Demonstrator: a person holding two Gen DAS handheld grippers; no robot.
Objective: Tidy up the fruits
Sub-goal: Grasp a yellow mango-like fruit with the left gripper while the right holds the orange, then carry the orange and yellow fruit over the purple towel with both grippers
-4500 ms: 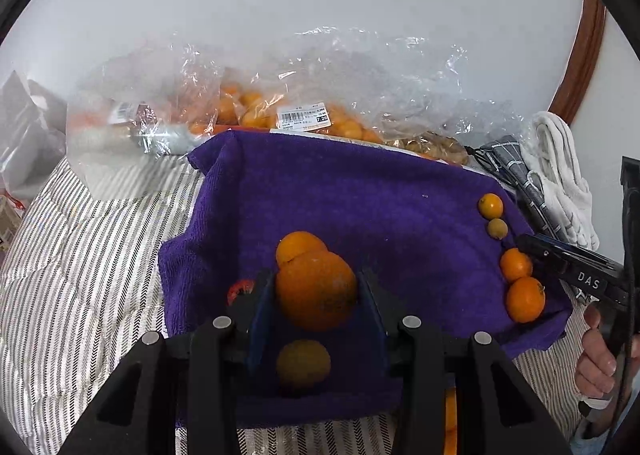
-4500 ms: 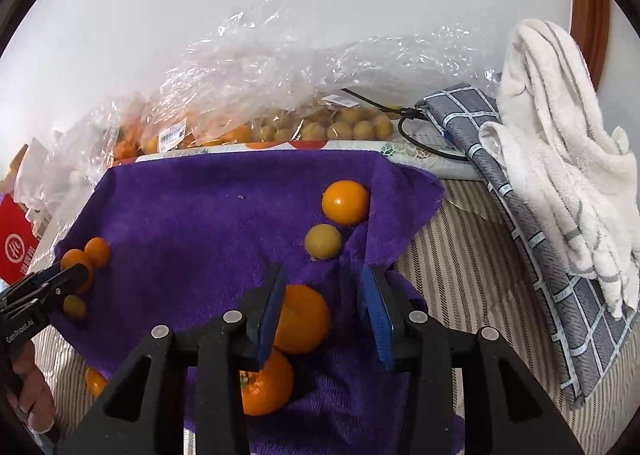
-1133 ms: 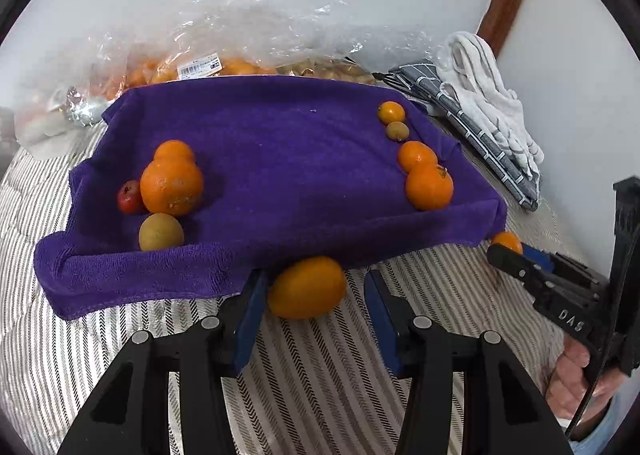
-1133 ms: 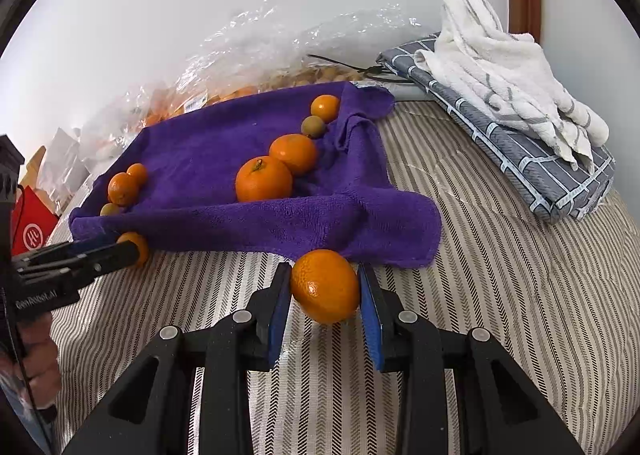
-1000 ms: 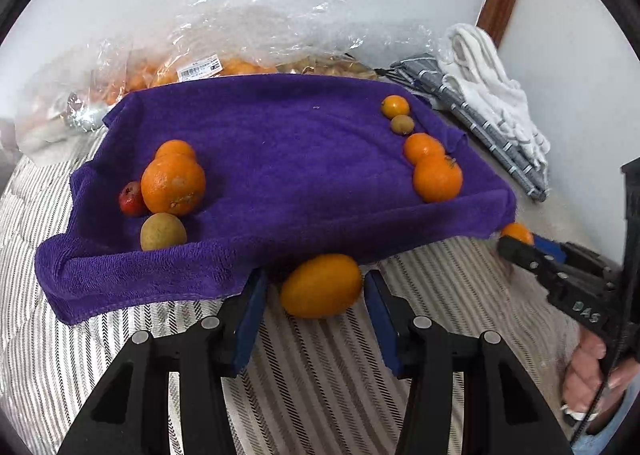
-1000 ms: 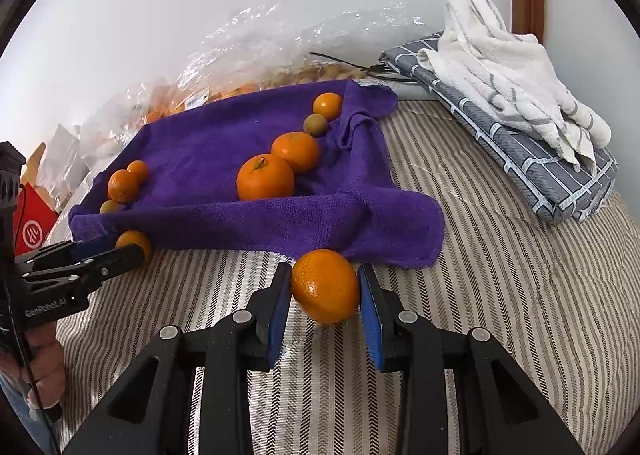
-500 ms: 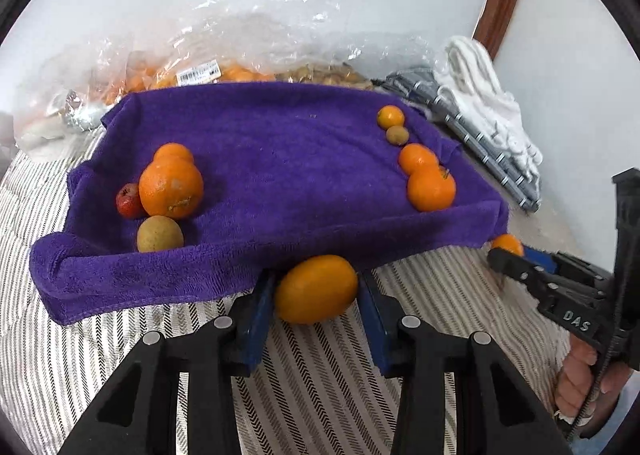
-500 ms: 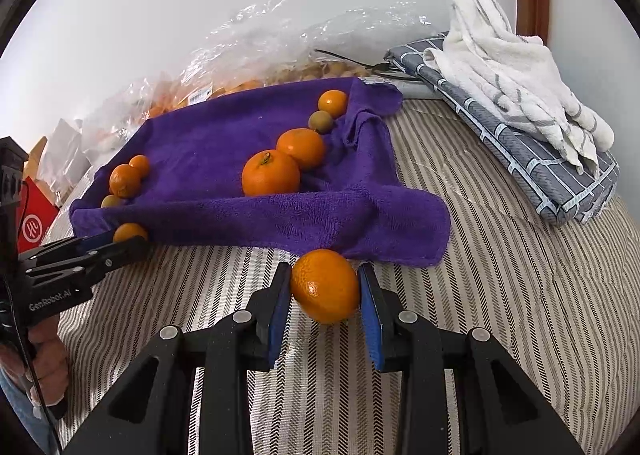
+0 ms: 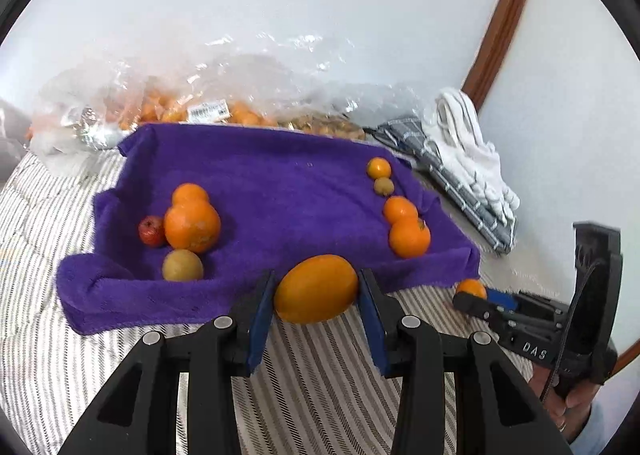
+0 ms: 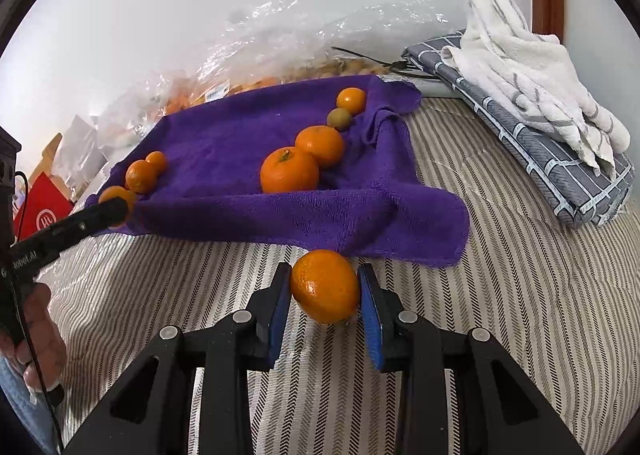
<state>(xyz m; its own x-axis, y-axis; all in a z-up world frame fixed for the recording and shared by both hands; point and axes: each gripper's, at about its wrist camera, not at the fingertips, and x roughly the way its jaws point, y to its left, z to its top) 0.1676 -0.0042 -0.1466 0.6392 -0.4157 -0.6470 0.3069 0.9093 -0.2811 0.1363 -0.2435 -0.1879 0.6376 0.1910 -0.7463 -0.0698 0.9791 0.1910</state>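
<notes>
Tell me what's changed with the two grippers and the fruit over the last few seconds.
Both grippers left the purple towel and took fruit off the striped cover. The left gripper closed on an oval orange about a second ago and has lifted it slightly. The right gripper already held its round orange then, and has kept still. The fruit on the towel hasn't moved.
</notes>
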